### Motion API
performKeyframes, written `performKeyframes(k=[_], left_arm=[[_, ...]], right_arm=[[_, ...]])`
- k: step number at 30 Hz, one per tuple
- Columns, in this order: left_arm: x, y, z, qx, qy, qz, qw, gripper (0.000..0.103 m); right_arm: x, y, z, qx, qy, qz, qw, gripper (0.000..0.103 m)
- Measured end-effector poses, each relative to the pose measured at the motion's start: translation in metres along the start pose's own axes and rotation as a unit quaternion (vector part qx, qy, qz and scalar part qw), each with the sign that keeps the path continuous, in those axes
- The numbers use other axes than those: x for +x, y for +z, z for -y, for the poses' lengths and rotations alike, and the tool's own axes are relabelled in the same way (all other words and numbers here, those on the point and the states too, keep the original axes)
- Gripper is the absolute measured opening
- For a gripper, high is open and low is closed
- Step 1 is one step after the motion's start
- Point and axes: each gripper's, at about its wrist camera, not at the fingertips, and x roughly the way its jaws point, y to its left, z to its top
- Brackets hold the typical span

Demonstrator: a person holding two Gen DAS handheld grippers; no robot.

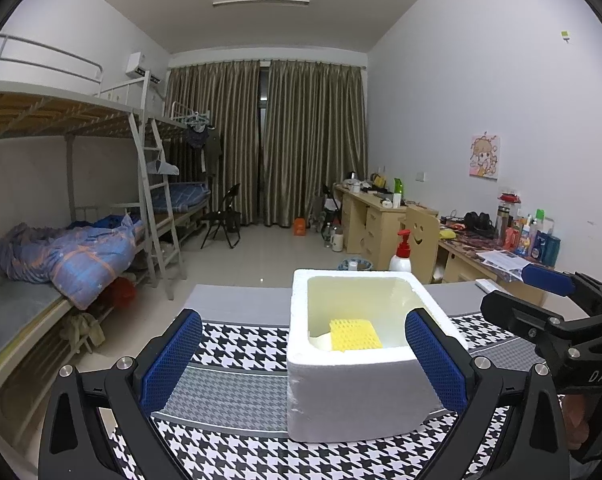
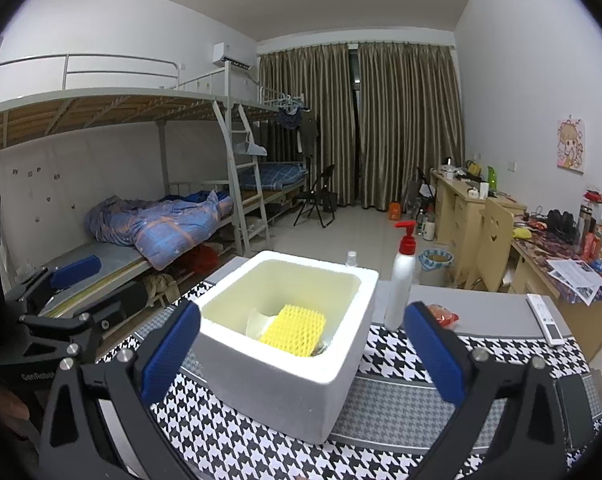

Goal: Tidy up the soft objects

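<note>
A white foam box (image 1: 361,396) (image 2: 297,380) stands on the houndstooth cloth. Inside it lies a yellow foam net sleeve (image 1: 355,335) (image 2: 295,330), with a pale scrap beside it. My left gripper (image 1: 301,360) is open, its blue pads wide apart in front of the box's left part, nothing between them but cloth and box wall. My right gripper (image 2: 301,360) is open too, level with the box's near wall, with no object held. Each gripper shows at the other view's edge, the right one (image 1: 549,300) and the left one (image 2: 73,280).
A white pump bottle with a red top (image 2: 401,284) (image 1: 401,254) stands behind the box, a red wrapper (image 2: 443,314) beside it. A white remote (image 2: 545,318) lies at the table's right. Bunk beds fill the left, desks with clutter the right wall.
</note>
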Motion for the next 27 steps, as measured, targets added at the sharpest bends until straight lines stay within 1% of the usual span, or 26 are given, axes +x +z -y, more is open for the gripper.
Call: performKeyframes(k=[10,15,20,27], left_arm=[[-0.028,-0.003,0.014,0.011,-0.009,0.022,0.9997,0.102],[-0.039,-0.01,0.022,0.02,-0.011,0.03,0.9993,0.102],[-0.049,-0.015,0.026,0.024,-0.012,0.039,0.9989,0.102],[-0.06,-0.021,0.029,0.034,-0.01,0.065,0.9973,0.102]], right_arm=[[-0.033,-0.01,-0.002,0.002,-0.009,0.022,1.0,0.103],[-0.046,-0.018,-0.002,0.005,-0.012,0.027,1.0,0.103],[-0.057,-0.024,-0.002,0.009,-0.016,0.041,0.999,0.103],[-0.067,-0.032,-0.008,0.002,-0.013,0.054,0.998,0.103]])
